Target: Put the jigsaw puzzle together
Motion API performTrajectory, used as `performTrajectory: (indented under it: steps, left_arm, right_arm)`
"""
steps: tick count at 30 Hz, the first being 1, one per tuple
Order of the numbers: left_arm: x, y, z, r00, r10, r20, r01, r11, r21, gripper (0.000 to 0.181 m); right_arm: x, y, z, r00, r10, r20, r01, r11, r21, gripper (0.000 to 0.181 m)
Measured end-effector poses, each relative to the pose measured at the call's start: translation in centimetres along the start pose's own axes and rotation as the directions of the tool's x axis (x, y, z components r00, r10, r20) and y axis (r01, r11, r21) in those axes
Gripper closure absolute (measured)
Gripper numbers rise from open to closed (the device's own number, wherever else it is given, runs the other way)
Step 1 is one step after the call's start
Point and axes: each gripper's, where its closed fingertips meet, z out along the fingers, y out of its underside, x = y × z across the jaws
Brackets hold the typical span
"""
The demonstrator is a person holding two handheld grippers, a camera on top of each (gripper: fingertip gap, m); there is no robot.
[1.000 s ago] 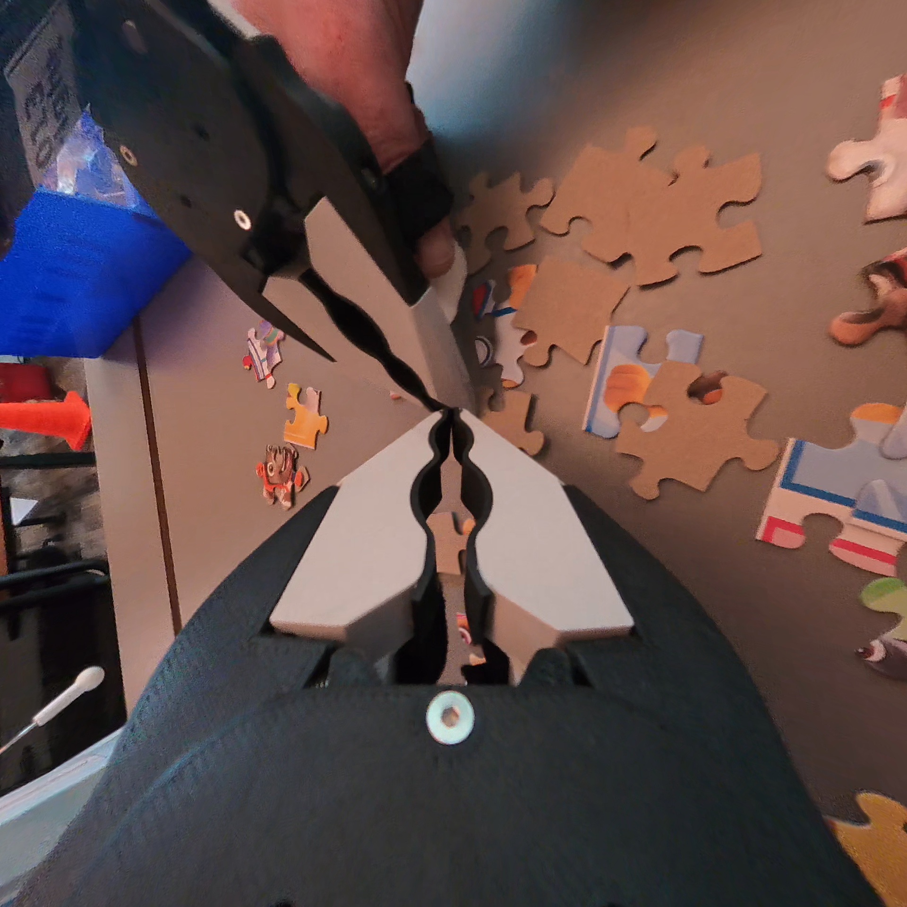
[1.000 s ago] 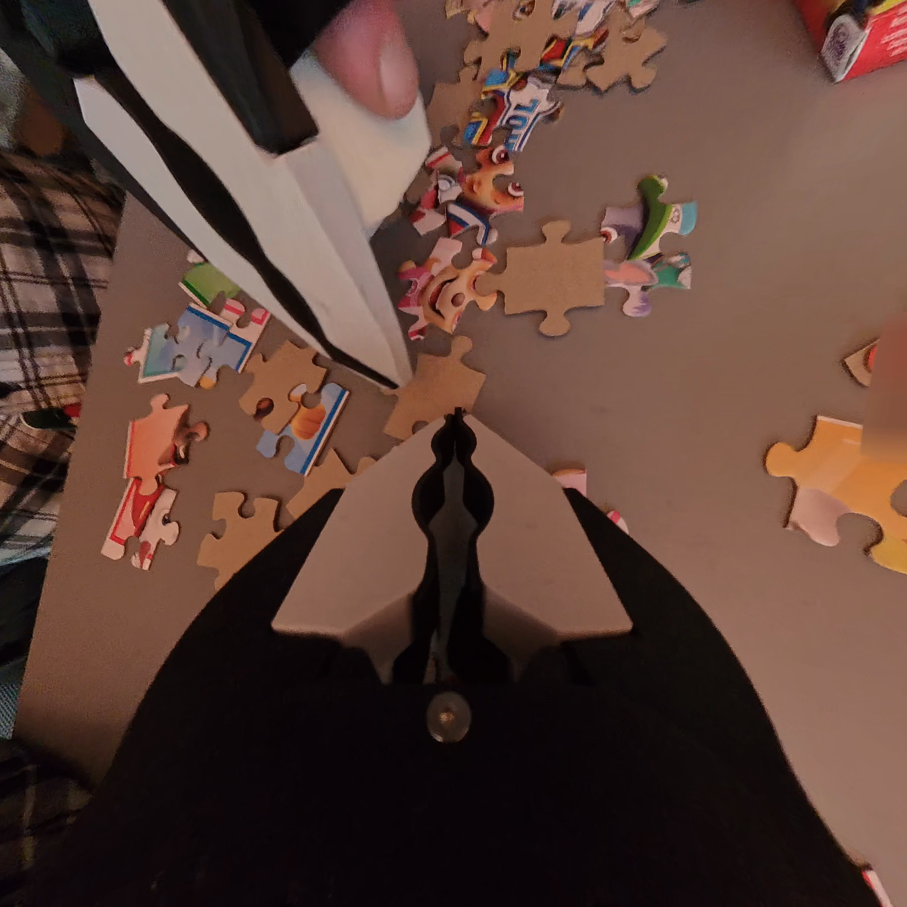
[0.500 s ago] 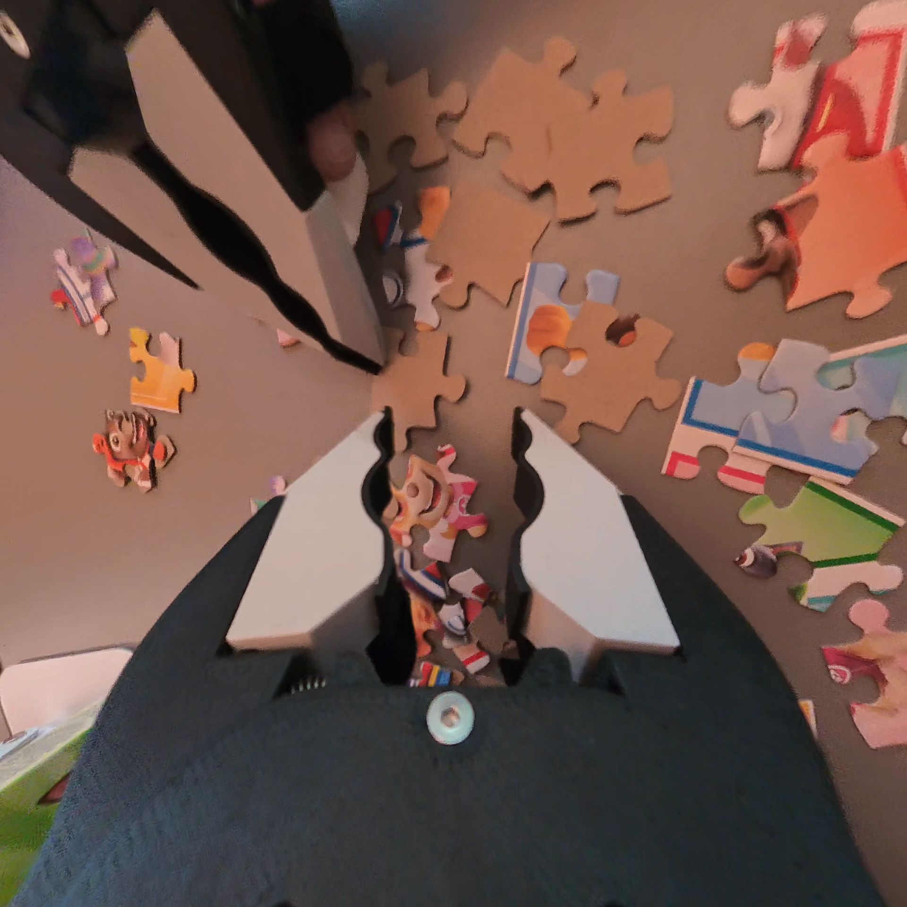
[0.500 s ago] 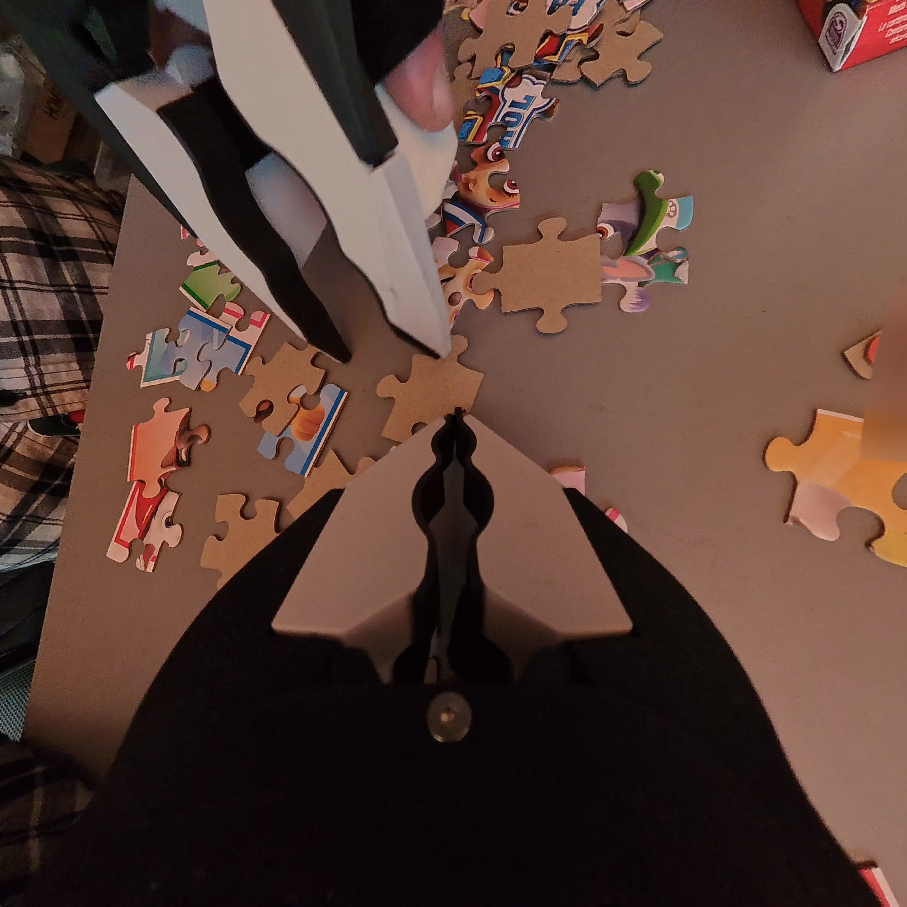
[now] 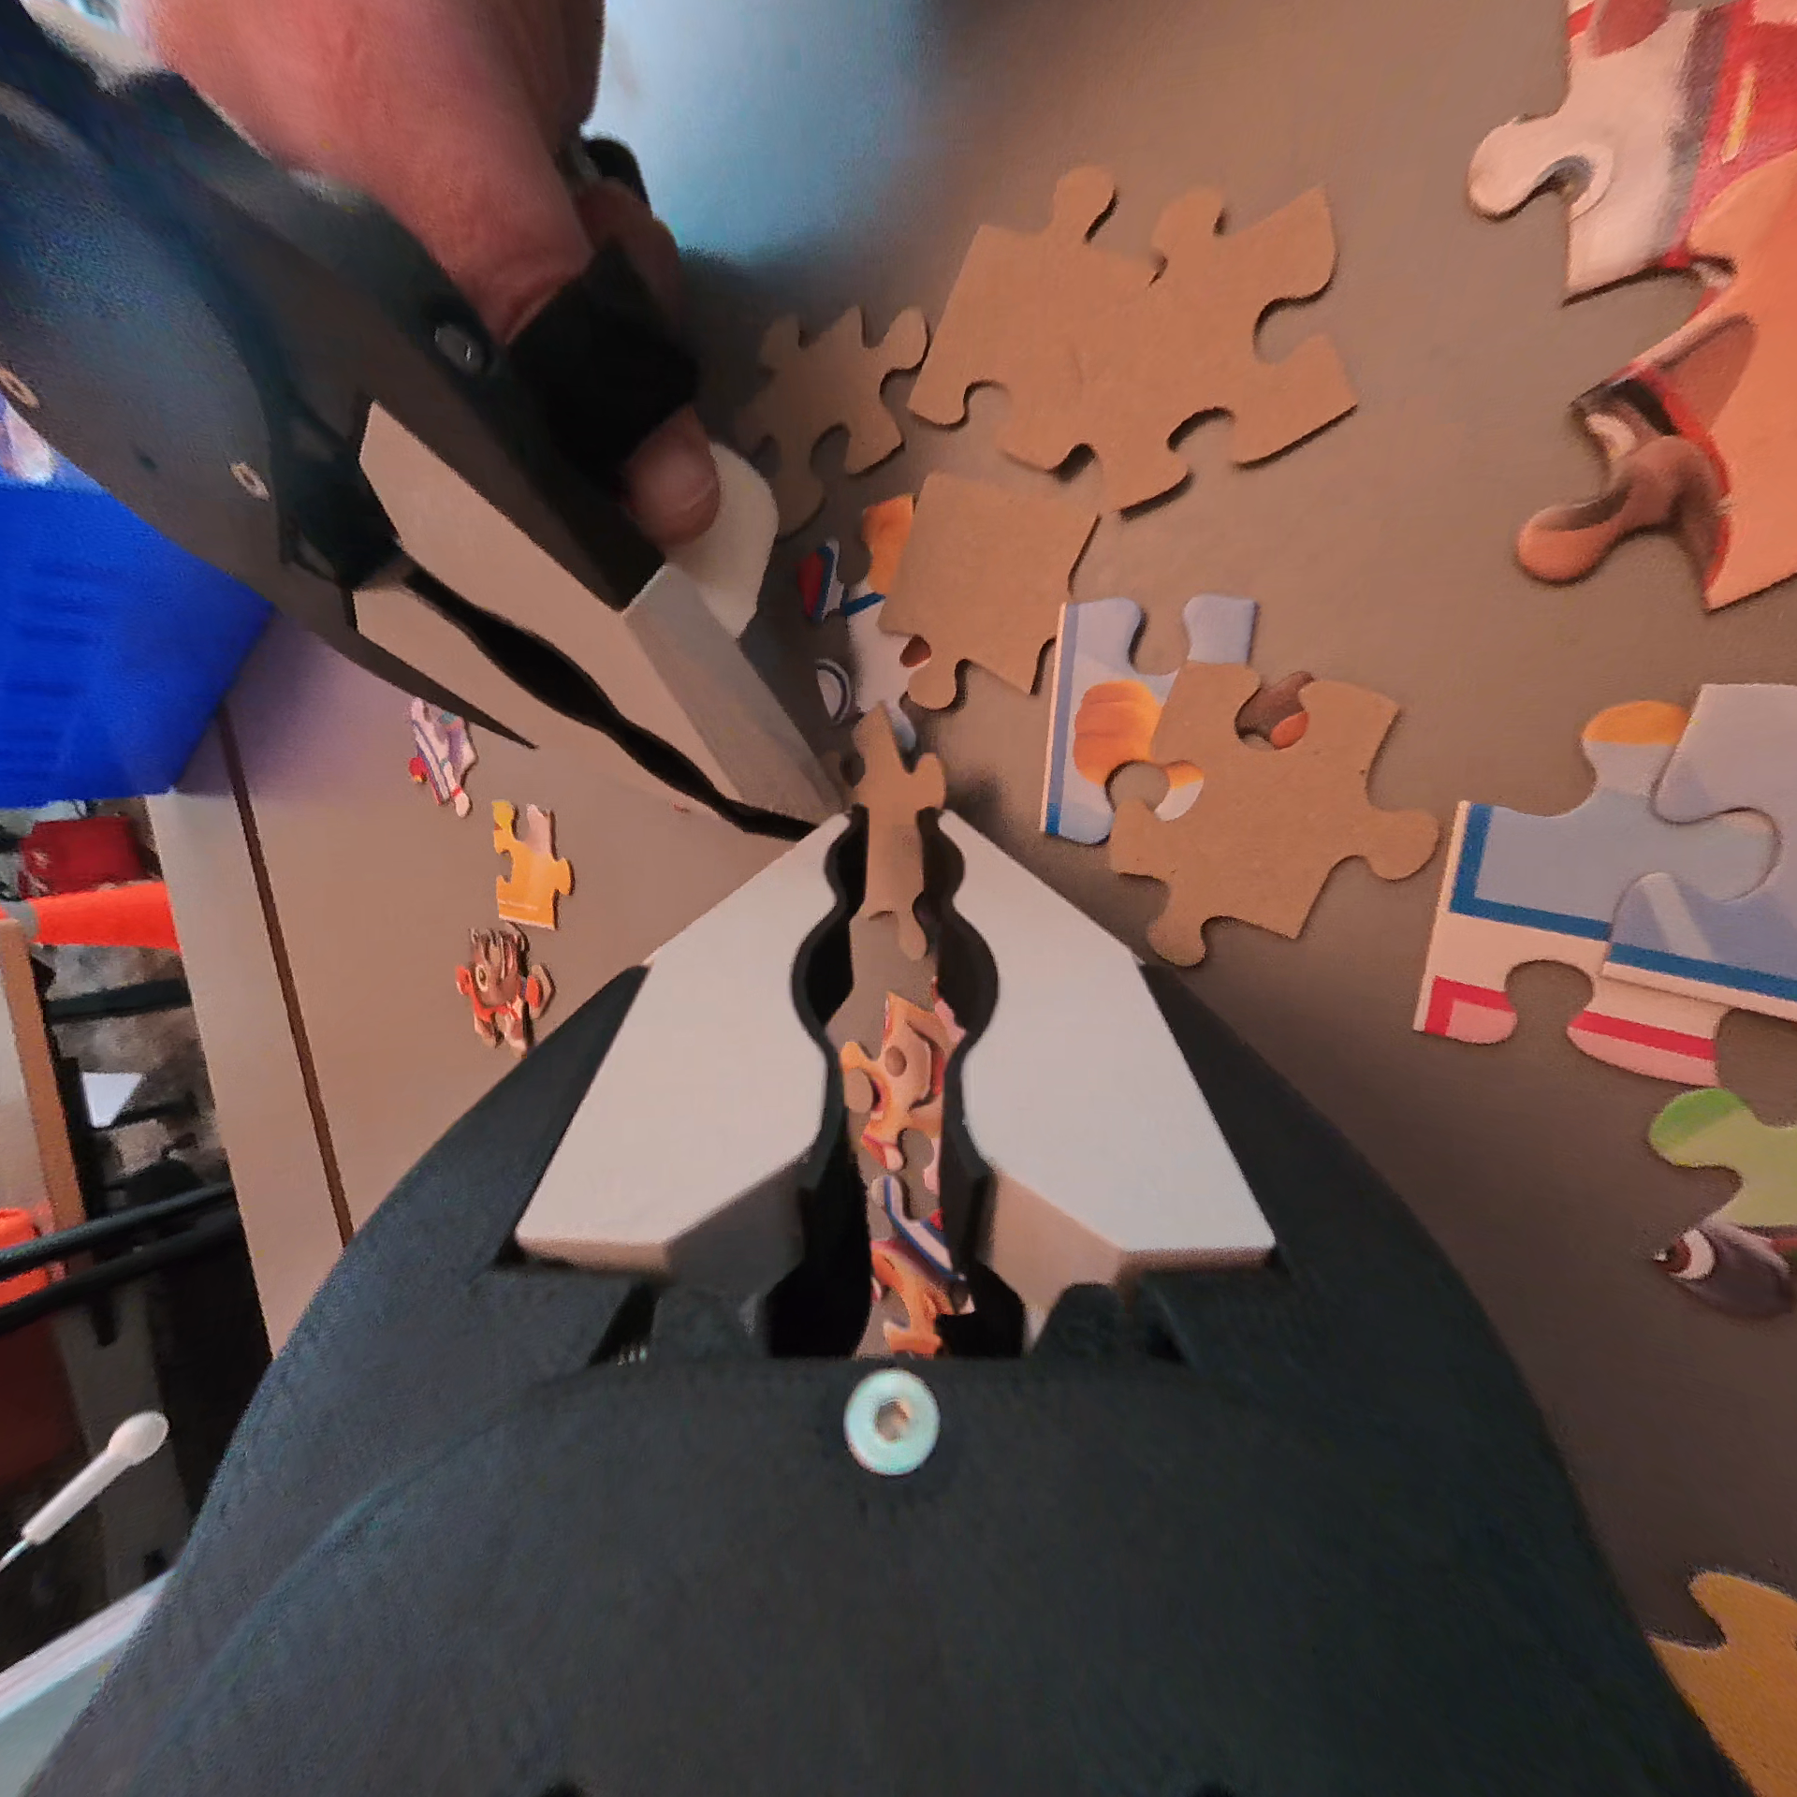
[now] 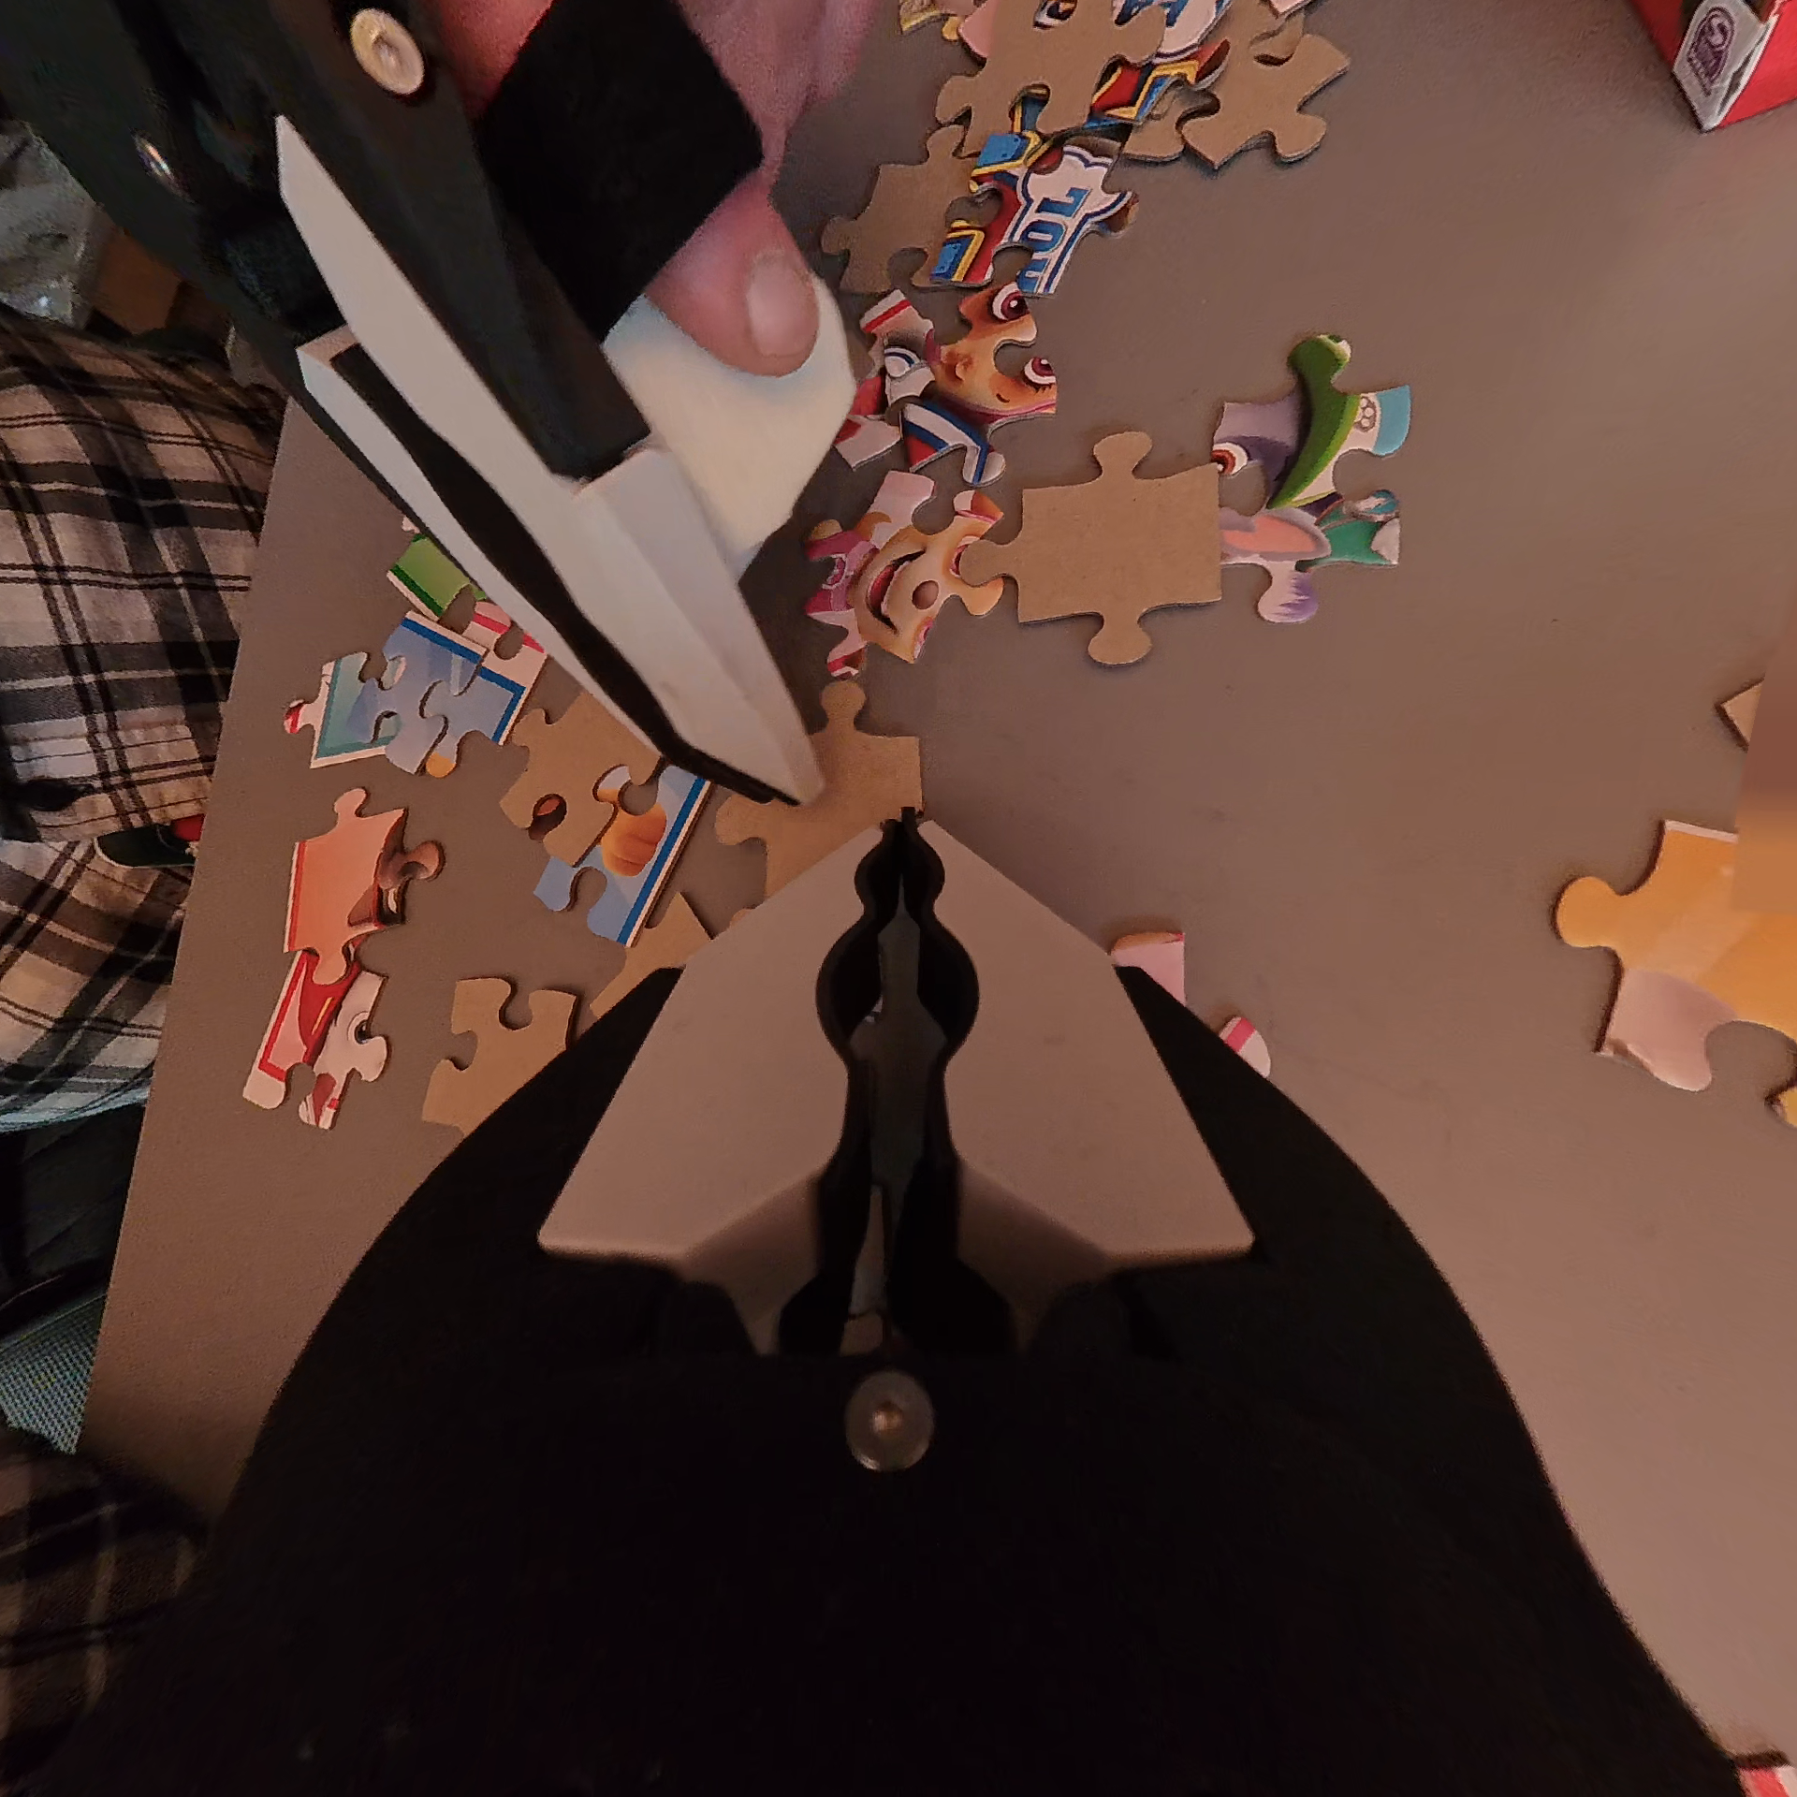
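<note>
While I am pinching a brown face-down piece (image 5: 893, 856) on edge in my left gripper (image 5: 890, 827), my right gripper (image 6: 902, 827) is clenched empty beside it. Nearly all pieces are lying loose; few are joined. Table edge (image 6: 209, 875) is running left; open room is lying right.

Right gripper (image 6: 900, 827) jaws closed, left gripper (image 6: 788, 778) pinching brown puzzle piece (image 6: 856, 778), grey table (image 6: 1361, 875)
</note>
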Motion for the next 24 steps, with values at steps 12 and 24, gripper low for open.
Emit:
performTrajectory:
  steps: [12, 24]
  left_arm:
    - [0.1, -0.2, -0.2, 0.999, -0.052, -0.005, 0.052, 0.997, 0.059, 0.181]
    - [-1.1, -0.3, -0.9, 0.960, -0.271, -0.065, 0.278, 0.945, 0.173, 0.181]
  right_arm:
    - [0.0, -0.1, -0.1, 1.000, 0.009, 0.004, -0.009, 1.000, 0.010, 0.181]
    - [-0.4, 0.0, -0.5, 0.998, 0.040, 0.043, -0.041, 0.999, 0.023, 0.181]
